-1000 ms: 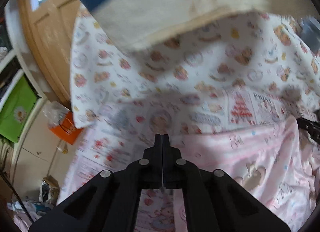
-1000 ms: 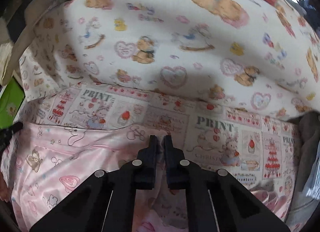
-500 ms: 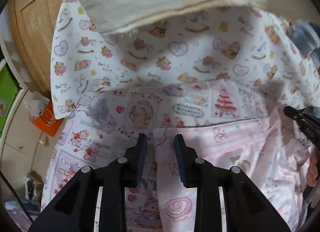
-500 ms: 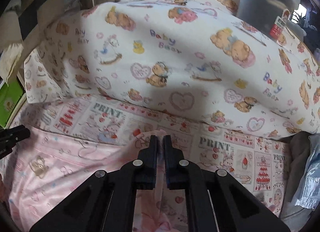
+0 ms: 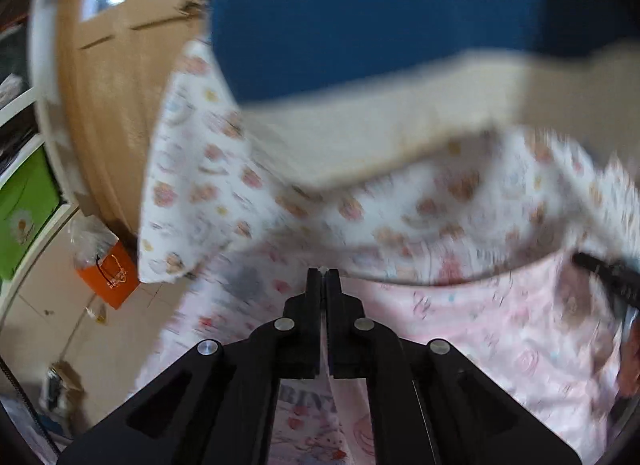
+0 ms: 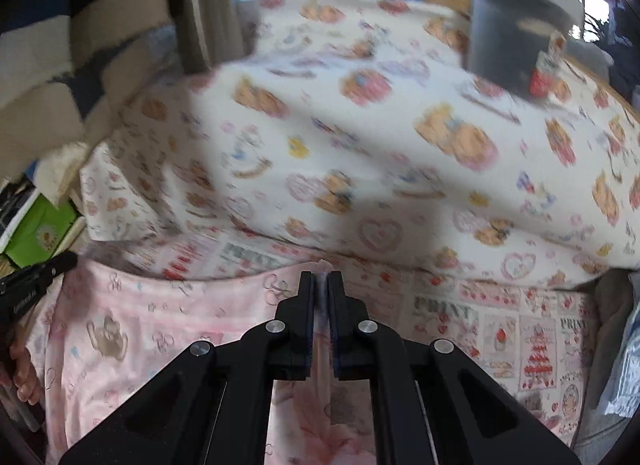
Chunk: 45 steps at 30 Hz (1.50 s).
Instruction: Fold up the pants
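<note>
Your left gripper [image 5: 323, 271] is clenched on the top hem of the pink pants [image 5: 500, 329], a sliver of pink cloth showing between its black fingers [image 5: 314, 305]. Your right gripper [image 6: 319, 273] pinches the same hem further along, fabric pressed between its pads. The pants hang stretched between the two grips (the hem sags a little in the middle) over the bed sheet [image 6: 500, 329] printed with strawberries and "PRINT" panels, near its far edge, where a teddy-bear pillow [image 6: 360, 145] lies. Both views are blurred. A grey tub [image 6: 516, 25] stands beyond the pillow.
</note>
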Motion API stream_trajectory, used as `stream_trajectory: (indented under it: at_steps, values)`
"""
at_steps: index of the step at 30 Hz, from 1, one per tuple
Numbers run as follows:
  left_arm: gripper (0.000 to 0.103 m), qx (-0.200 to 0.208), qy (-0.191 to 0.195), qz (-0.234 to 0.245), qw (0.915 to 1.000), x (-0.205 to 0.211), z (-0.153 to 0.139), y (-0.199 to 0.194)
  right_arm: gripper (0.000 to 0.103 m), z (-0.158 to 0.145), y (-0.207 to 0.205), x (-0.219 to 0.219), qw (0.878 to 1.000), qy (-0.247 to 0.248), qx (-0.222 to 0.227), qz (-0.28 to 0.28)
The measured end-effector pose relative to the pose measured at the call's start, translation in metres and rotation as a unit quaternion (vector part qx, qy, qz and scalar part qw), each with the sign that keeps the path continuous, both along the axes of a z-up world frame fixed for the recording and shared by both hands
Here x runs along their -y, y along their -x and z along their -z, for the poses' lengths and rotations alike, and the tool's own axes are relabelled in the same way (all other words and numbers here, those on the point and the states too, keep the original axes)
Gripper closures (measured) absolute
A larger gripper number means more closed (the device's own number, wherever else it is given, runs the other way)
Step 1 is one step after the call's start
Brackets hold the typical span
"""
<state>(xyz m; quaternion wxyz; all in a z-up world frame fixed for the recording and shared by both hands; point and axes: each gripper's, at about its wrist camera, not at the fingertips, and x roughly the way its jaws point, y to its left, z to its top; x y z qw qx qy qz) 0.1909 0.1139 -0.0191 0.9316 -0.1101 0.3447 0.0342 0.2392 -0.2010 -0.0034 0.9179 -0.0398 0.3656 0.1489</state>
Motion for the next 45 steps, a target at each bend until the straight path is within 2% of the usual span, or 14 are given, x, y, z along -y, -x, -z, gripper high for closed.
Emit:
stream_trajectory:
  at_steps: [5, 9, 16, 18, 20, 21, 22, 23, 27, 29, 32, 35, 40, 45]
  values:
    - [0.102, -0.026, -0.029, -0.042, 0.9983, -0.013, 0.004, -0.003, 0.097, -0.006, -0.002, -0.026, 1.0, 0.016, 0.009, -0.015]
    - [0.102, -0.057, -0.044, -0.059, 0.9957, -0.014, 0.015, -0.009, 0.097, 0.02, -0.02, -0.045, 0.999, 0.039, -0.025, 0.0]
    - [0.101, -0.11, -0.083, -0.054, 0.9889, -0.004, 0.041, -0.019, 0.096, 0.044, -0.032, -0.045, 0.998, 0.057, -0.03, 0.026]
    - [0.1, -0.114, -0.116, -0.047, 0.9856, 0.005, 0.043, -0.02, 0.094, 0.041, -0.032, -0.039, 0.998, 0.052, -0.037, 0.023]
    - [0.093, -0.108, -0.133, -0.049, 0.984, 0.008, 0.04, -0.019, 0.067, 0.033, -0.027, -0.029, 0.997, 0.061, -0.029, 0.032]
    - [0.075, -0.109, -0.135, -0.053, 0.9834, 0.007, 0.04, -0.018, 0.053, 0.027, -0.023, -0.021, 0.997, 0.064, -0.018, 0.04]
    - [0.053, -0.109, -0.131, -0.055, 0.9838, 0.005, 0.039, -0.017, 0.028, 0.022, -0.019, -0.015, 0.997, 0.064, -0.004, 0.047]
    - [0.047, -0.106, -0.126, -0.055, 0.9848, 0.004, 0.037, -0.016, 0.025, 0.012, -0.009, -0.002, 0.996, 0.06, 0.023, 0.059]
    - [0.043, -0.051, -0.125, -0.017, 0.9907, 0.017, 0.014, -0.001, 0.025, -0.017, 0.021, 0.042, 0.995, 0.033, 0.059, 0.067]
    - [0.037, -0.006, -0.111, 0.041, 0.9929, 0.034, -0.002, 0.014, 0.025, -0.03, 0.044, 0.071, 0.993, 0.016, 0.082, 0.078]
    - [0.032, 0.028, -0.091, 0.126, 0.9874, 0.061, -0.014, 0.029, 0.025, -0.04, 0.079, 0.109, 0.989, -0.005, 0.112, 0.093]
    - [0.032, 0.014, -0.065, 0.191, 0.9793, 0.094, -0.017, 0.034, 0.025, -0.042, 0.109, 0.148, 0.986, -0.014, 0.124, 0.109]
    - [0.032, -0.005, -0.065, 0.229, 0.9711, 0.156, -0.027, 0.033, 0.033, -0.033, 0.118, 0.195, 0.986, -0.066, 0.076, 0.129]
    - [0.039, -0.006, -0.072, 0.222, 0.9724, 0.206, -0.038, 0.027, 0.044, -0.001, 0.114, 0.186, 0.993, -0.017, 0.053, 0.107]
